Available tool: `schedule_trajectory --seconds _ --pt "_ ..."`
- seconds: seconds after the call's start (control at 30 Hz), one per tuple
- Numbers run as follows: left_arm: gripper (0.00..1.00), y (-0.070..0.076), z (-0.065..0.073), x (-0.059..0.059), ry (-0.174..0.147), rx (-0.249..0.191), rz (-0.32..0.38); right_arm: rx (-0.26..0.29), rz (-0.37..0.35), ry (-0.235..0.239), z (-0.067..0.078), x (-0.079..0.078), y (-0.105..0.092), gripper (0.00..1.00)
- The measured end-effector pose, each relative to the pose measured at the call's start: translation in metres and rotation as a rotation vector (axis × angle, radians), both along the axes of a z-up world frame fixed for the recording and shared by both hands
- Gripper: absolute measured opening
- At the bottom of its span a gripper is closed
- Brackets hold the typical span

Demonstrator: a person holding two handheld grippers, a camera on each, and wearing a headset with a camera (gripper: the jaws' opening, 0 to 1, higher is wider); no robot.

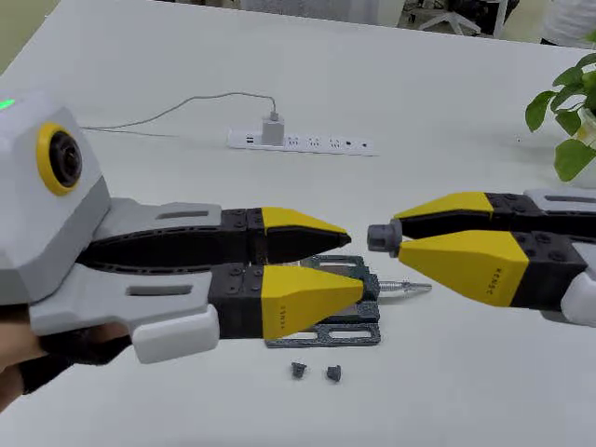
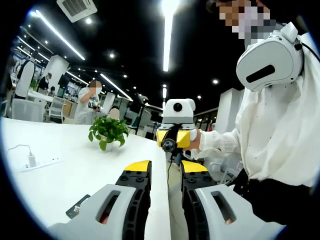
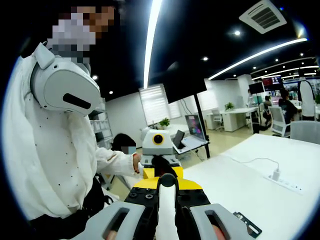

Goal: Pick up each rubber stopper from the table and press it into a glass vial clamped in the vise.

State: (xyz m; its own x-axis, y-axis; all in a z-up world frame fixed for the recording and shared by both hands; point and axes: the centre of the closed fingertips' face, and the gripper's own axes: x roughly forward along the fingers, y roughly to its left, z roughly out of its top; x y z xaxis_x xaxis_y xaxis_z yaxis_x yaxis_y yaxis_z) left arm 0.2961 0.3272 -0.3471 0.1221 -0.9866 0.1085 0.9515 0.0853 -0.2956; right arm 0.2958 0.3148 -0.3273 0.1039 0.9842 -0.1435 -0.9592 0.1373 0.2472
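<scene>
Here we see the left claw (image 1: 356, 265) reaching in from the left of the head view, its two yellow-tipped jaws parted with nothing between them; its own view shows the same gap (image 2: 166, 167). The right claw (image 1: 396, 235) comes in from the opposite side, closed on a grey rubber stopper (image 1: 380, 237) that sticks out past its tips, above the surface (image 1: 186, 56). The two claws point at each other, tips near but apart. In the left gripper view the right claw (image 2: 174, 142) faces the camera with the stopper (image 2: 169, 145) at its front, and in the right gripper view the stopper (image 3: 167, 179) shows as a dark lump pinched at the tips of the right claw (image 3: 168, 184). The vise (image 1: 326, 333) lies flat on the white surface, mostly covered by the left claw, with its screw handle (image 1: 407, 289) poking out to the right below the held stopper; we cannot tell whether a vial sits in it. Just in front of the vise, a loose stopper (image 1: 298, 370) and a second loose stopper (image 1: 333, 373) rest side by side. Farther back lies a white power strip (image 1: 298, 142) with a charger (image 1: 272, 128) plugged in, and a green plant (image 1: 568, 112) stands at the right edge.
</scene>
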Motion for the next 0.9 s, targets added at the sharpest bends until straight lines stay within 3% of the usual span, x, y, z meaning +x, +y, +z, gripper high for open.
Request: schedule_trajectory --seconds 0.13,0.33,0.4,0.43,0.47,0.53,0.57,0.6,0.7,0.9 --pt "0.23 0.004 -0.009 0.002 -0.011 0.034 0.036 -0.026 0.004 -0.002 -0.003 0.007 0.0 0.05" --pt "0.36 0.016 -0.03 0.01 -0.064 0.143 0.12 -0.084 0.0 -0.007 -0.009 0.026 0.002 0.05" --pt "0.4 0.018 -0.034 0.011 -0.067 0.16 0.135 -0.11 -0.003 -0.008 -0.012 0.033 0.002 0.05" --pt "0.43 0.022 -0.042 0.016 -0.098 0.205 0.172 -0.13 -0.002 -0.009 -0.015 0.037 0.002 0.05" --pt "0.48 0.023 -0.045 0.018 -0.118 0.219 0.196 -0.148 -0.006 -0.007 -0.018 0.041 0.002 0.05" --pt "0.56 0.024 -0.055 0.017 -0.098 0.241 0.209 -0.197 -0.017 -0.01 -0.025 0.052 0.001 0.05" --pt "0.6 0.026 -0.058 0.018 -0.102 0.256 0.222 -0.206 -0.013 -0.007 -0.026 0.055 0.002 0.05" --pt "0.63 0.027 -0.062 0.019 -0.117 0.268 0.241 -0.231 -0.015 0.002 -0.031 0.06 0.001 0.05" --pt "0.66 0.029 -0.073 0.017 -0.097 0.297 0.243 -0.299 0.006 -0.001 -0.043 0.07 0.002 0.05" --pt "0.74 0.035 -0.094 0.02 -0.143 0.396 0.269 -0.422 0.031 0.011 -0.066 0.093 0.006 0.05"
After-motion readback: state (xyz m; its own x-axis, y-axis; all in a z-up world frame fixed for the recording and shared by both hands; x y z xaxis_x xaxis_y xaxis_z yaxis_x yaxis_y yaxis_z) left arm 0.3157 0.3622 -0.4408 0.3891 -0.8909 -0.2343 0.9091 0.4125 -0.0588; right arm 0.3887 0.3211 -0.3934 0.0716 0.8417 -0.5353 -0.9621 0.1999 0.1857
